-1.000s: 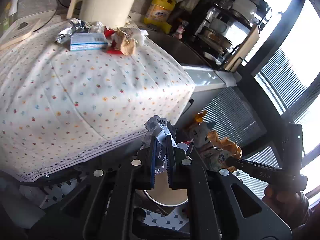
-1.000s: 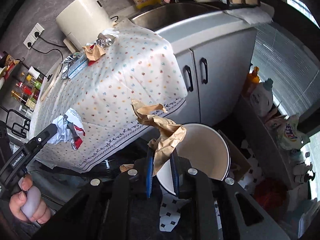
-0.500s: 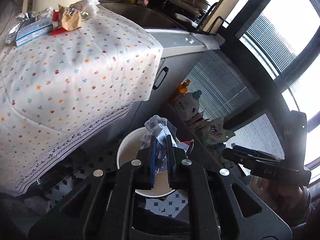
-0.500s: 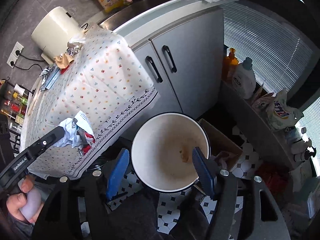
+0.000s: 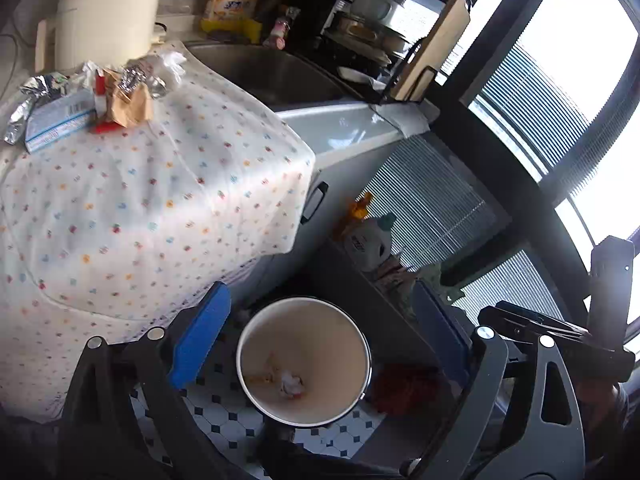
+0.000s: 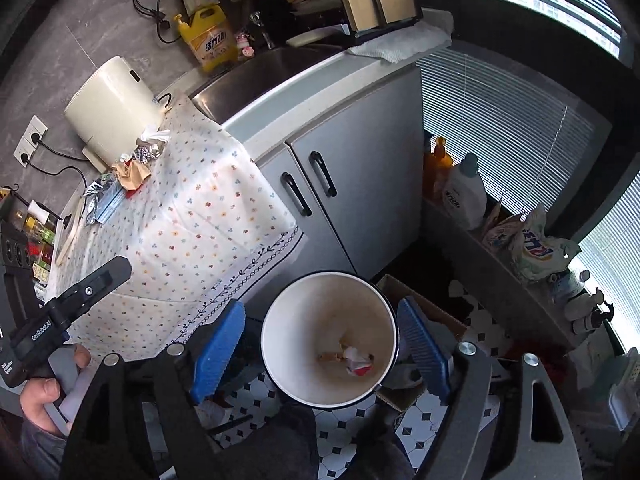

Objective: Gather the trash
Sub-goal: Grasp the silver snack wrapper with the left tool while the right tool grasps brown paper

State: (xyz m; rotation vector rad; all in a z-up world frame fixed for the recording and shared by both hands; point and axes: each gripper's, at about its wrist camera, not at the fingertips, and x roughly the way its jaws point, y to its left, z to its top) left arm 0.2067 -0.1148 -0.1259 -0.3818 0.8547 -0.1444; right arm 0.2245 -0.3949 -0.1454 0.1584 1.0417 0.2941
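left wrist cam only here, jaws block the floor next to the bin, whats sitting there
Observer: The right wrist view shows an open cardboard box on the tiled floor right beside the bin, on the side away from the table. I cannot tell if they touch.
Operator: ok and the right gripper, i only see it side on, is it carrying anything
Observer: No. In its own view the right gripper has its jaws wide apart with nothing between them, and it is looking straight down into the bin.
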